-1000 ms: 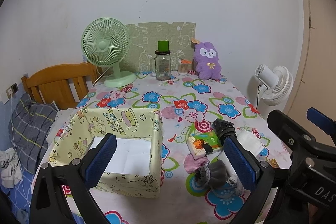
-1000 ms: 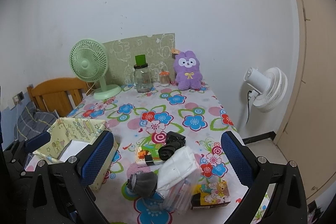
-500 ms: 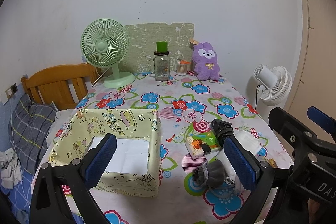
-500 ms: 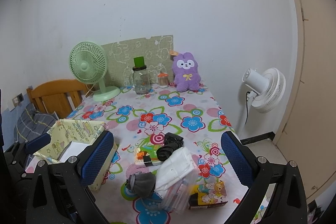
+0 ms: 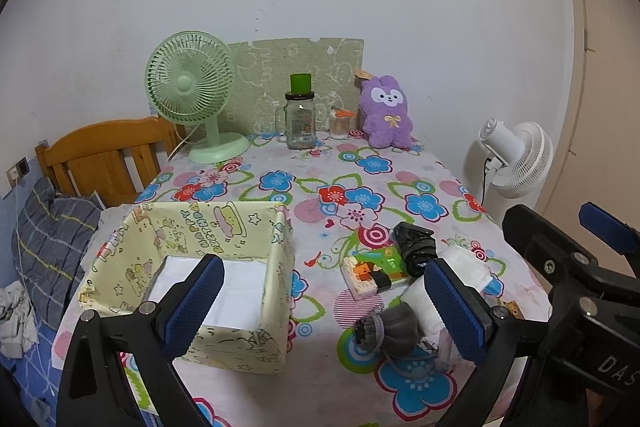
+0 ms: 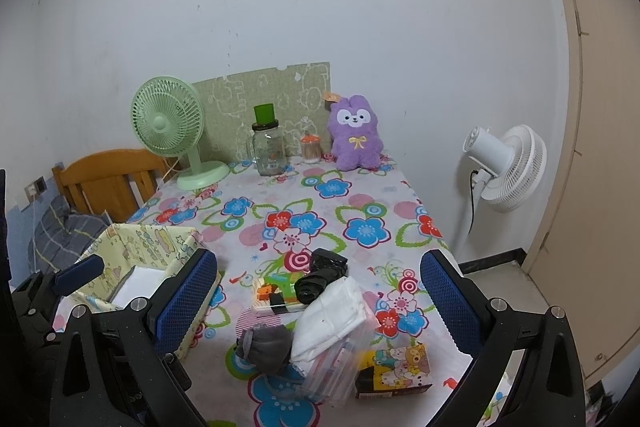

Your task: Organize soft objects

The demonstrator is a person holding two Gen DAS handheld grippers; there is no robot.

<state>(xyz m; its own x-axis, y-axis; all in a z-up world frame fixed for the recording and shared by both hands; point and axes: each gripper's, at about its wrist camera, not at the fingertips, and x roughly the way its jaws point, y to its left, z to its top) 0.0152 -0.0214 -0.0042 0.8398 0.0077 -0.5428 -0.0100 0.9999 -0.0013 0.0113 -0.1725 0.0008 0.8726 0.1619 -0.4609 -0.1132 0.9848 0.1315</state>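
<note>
A yellow fabric box (image 5: 208, 267) stands open at the table's front left; it also shows in the right wrist view (image 6: 144, 267). A pile lies at the front right: a grey rolled sock (image 6: 266, 345), a black rolled item (image 6: 322, 277), a white folded cloth (image 6: 336, 315) and a colourful pack (image 6: 276, 293). The grey sock (image 5: 390, 327) and black item (image 5: 414, 247) show in the left wrist view too. A purple plush rabbit (image 5: 386, 113) sits at the back. My left gripper (image 5: 324, 303) and right gripper (image 6: 318, 301) are open and empty, above the front edge.
At the back stand a green fan (image 5: 192, 95), a glass jar with green lid (image 5: 300, 119) and a small jar (image 5: 342, 121). A cartoon box (image 6: 396, 371) and clear packet (image 6: 332, 367) lie at the front right. A white fan (image 6: 508, 167) stands beside the table, a wooden chair (image 5: 104, 155) at left.
Both grippers have drawn back and up slightly, so the table looks a little further away. Nothing on the table has moved.
</note>
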